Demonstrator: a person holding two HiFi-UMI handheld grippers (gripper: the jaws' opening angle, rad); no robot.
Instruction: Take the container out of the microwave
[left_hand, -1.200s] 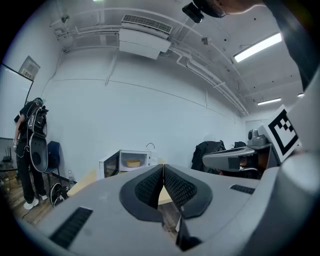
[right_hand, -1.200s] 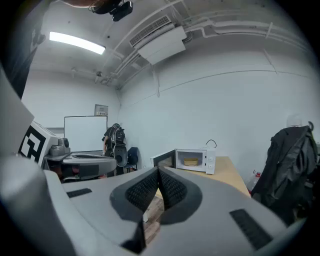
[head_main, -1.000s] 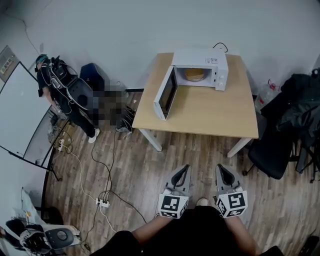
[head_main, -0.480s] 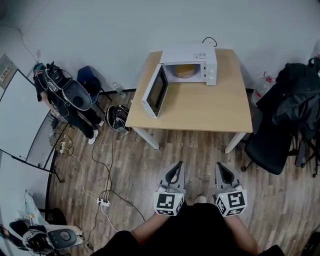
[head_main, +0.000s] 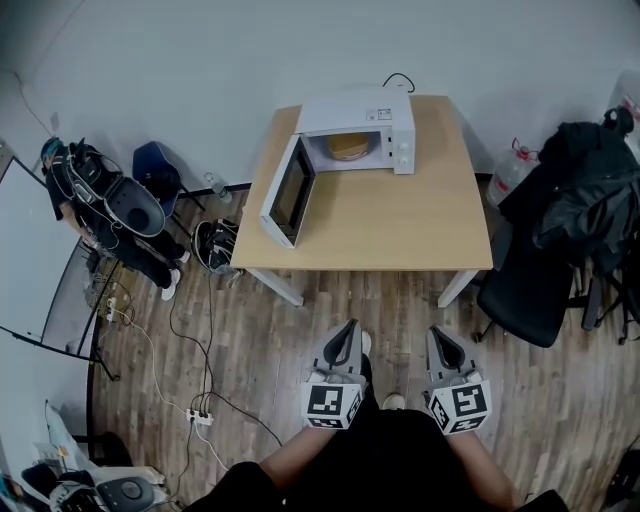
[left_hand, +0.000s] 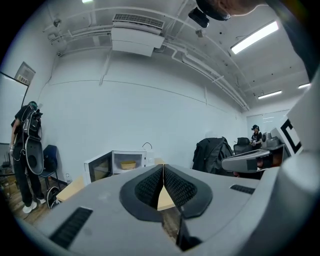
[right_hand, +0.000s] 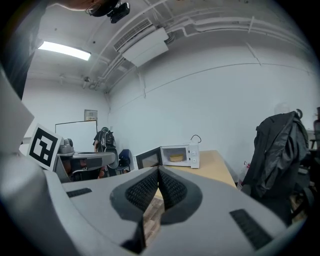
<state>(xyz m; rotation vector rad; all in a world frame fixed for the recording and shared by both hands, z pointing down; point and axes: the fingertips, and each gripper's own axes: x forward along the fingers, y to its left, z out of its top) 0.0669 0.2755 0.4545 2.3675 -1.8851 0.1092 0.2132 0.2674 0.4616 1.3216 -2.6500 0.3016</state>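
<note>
the yellow container (head_main: 348, 148) sits inside the microwave (head_main: 385, 105) at the bench's (head_main: 400, 225) far edge, its door (head_main: 283, 195) open to the left. the left hand-held gripper (head_main: 347, 328) and right hand-held gripper (head_main: 438, 335), jaws together and empty, hang over the floor (head_main: 260, 340) well short of the bench; a chair (head_main: 530, 300) stands at its right.

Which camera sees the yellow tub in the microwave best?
The left gripper view: it looks level into the open microwave, so the whole yellow container shows. The right gripper view shows it smaller. The head view looks down, so the microwave's roof hides part.
</note>
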